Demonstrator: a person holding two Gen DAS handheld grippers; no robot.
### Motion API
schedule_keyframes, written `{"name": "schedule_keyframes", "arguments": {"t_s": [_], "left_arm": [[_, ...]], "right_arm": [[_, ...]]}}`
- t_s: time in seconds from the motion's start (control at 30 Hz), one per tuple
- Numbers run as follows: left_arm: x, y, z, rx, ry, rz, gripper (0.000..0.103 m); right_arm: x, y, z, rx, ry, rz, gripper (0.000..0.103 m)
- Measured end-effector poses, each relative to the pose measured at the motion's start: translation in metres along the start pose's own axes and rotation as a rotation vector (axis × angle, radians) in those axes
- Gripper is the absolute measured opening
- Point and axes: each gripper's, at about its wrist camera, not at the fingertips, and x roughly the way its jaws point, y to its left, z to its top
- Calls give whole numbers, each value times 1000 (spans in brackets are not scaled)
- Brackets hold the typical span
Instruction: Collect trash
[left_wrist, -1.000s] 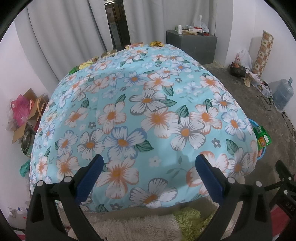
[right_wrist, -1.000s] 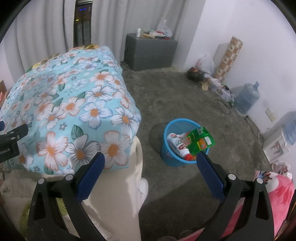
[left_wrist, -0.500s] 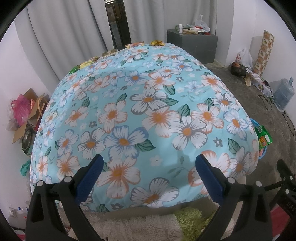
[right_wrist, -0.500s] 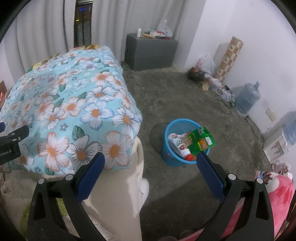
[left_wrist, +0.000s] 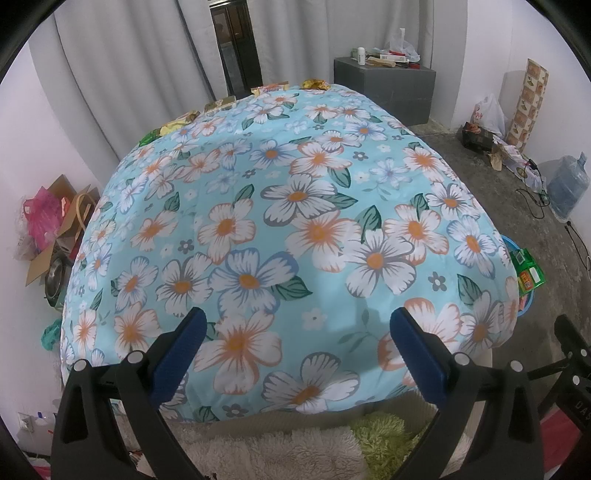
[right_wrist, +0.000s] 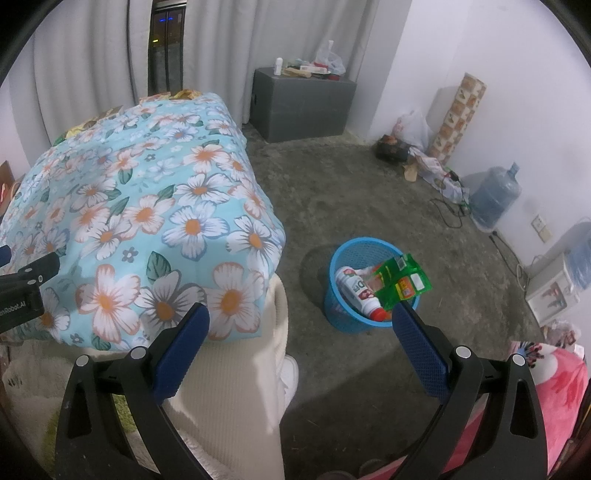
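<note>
Both tools, left tool (left_wrist: 295, 347) and right tool (right_wrist: 299, 343), gape empty; far-edge wrappers (left_wrist: 177, 123) (light, crinkly, slippery) want pinching by a flat edge

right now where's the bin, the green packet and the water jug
bin (right_wrist: 338, 317), right wrist view, on its blue mesh side wall
green packet (right_wrist: 404, 278), right wrist view, on the middle of the packet sticking out of the bin
water jug (right_wrist: 495, 195), right wrist view, on its blue body by the wall

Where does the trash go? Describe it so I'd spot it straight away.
Find the bed with the flowery blue cover. On the grey floor beside its near corner stands a small blue mesh bin. Nothing else there is bright blue with a green packet sticking out.
</note>
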Motion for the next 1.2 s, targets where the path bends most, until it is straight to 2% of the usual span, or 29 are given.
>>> {"name": "schedule_keyframes", "arguments": {"t_s": [1.2], "left_arm": [[-3,4,4,0,-1,6,97]], "right_arm": [[-1,7,2,5,-3,0,95]]}}
